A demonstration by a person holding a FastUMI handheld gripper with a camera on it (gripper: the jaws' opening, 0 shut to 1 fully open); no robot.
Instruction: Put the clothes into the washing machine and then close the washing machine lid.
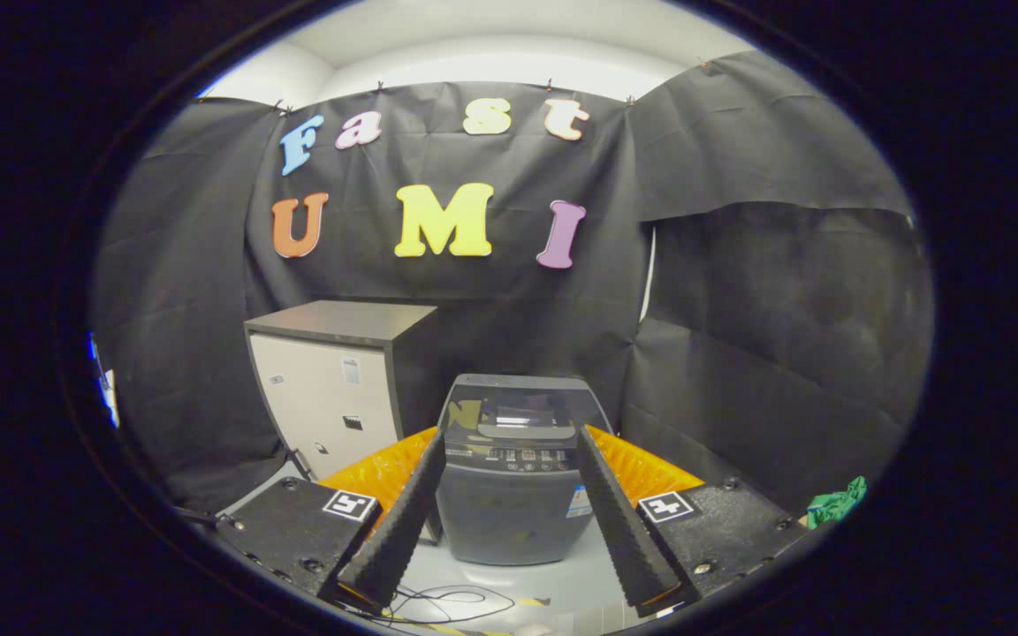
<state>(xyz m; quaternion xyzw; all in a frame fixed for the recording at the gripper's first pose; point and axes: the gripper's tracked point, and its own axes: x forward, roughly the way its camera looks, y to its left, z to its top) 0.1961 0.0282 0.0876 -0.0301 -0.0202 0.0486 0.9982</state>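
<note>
A dark grey top-loading washing machine (513, 473) stands on the floor straight ahead, beyond my fingers, with its glass lid (518, 411) lying flat and closed. My gripper (509, 437) is open, held well back from the machine, with nothing between the fingers. A bit of green cloth (836, 502) shows low down to the right of the right finger, beside the booth wall.
A grey cabinet (332, 389) with a dark top stands left of the machine against the black cloth wall. Thin cables (447, 605) lie on the pale floor in front of the machine. Black cloth walls close in on the left, back and right.
</note>
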